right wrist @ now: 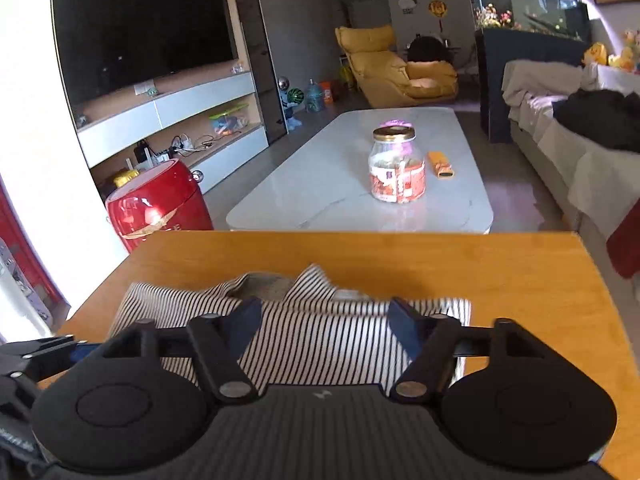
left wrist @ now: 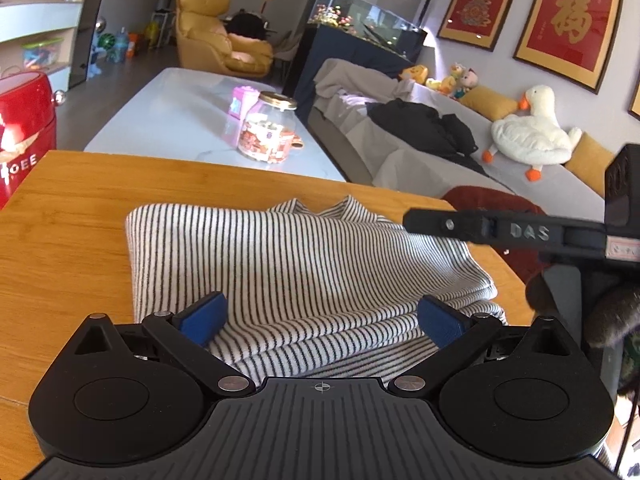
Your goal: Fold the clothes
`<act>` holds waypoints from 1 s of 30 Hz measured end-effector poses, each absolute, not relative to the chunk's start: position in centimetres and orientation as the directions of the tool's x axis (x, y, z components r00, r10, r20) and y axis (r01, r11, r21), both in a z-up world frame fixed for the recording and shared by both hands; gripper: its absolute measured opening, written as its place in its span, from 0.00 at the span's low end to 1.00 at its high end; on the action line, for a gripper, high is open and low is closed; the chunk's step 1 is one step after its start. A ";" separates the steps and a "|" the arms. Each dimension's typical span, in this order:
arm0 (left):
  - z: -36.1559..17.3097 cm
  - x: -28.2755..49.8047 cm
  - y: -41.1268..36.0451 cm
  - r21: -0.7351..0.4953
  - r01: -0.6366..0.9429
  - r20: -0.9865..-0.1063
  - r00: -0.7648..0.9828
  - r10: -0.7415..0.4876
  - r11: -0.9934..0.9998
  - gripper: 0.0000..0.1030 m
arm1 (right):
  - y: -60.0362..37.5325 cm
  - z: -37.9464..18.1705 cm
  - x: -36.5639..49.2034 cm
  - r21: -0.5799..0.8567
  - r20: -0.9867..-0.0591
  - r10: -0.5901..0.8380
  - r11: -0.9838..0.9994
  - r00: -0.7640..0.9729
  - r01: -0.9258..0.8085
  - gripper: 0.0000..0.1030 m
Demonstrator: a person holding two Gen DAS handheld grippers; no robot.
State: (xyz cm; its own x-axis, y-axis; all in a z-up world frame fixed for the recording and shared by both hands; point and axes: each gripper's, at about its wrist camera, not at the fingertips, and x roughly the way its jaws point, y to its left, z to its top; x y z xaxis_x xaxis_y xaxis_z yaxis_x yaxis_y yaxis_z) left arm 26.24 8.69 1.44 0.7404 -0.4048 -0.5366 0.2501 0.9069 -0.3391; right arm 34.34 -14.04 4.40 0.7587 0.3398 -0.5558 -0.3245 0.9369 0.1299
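Observation:
A black-and-white striped shirt (left wrist: 304,264) lies folded in a stack on the wooden table (left wrist: 72,216), collar at the far side. My left gripper (left wrist: 320,316) is open, its blue pads wide apart over the shirt's near edge, holding nothing. The right gripper's arm shows in the left wrist view (left wrist: 500,232), reaching in from the right above the shirt. In the right wrist view the shirt (right wrist: 320,332) lies under my right gripper (right wrist: 324,320), which is open and empty, jaws spread above the collar area.
Beyond the wooden table (right wrist: 520,280) stands a white coffee table (right wrist: 320,184) with a glass jar (right wrist: 396,164). A red appliance (right wrist: 156,204) sits on the floor at left. A grey sofa (left wrist: 420,148) with a plush goose (left wrist: 532,128) is at right.

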 end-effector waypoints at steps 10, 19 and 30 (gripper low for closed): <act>4.8 23.1 14.1 -0.365 0.104 -0.540 0.786 -0.302 0.925 1.00 | -9.0 0.3 42.4 0.029 -0.691 0.277 0.934 0.667 -0.357 0.14; 6.3 23.7 18.8 -0.461 0.027 -0.486 0.828 -0.279 0.887 1.00 | -13.6 8.2 30.8 0.134 -0.557 0.479 0.858 0.678 -0.496 0.05; 8.0 24.8 12.3 -0.393 0.222 -0.445 0.803 -0.396 0.892 1.00 | -15.7 1.3 19.3 0.250 -0.695 0.516 0.827 0.501 -0.504 0.05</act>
State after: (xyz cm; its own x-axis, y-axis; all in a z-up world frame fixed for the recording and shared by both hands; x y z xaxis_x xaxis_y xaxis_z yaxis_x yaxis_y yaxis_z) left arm 24.77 12.32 8.04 0.8034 -0.3960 -0.4446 0.2224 0.8922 -0.3930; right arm 19.34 -15.66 1.31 0.5011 0.5159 -0.6948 -0.5038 0.8267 0.2505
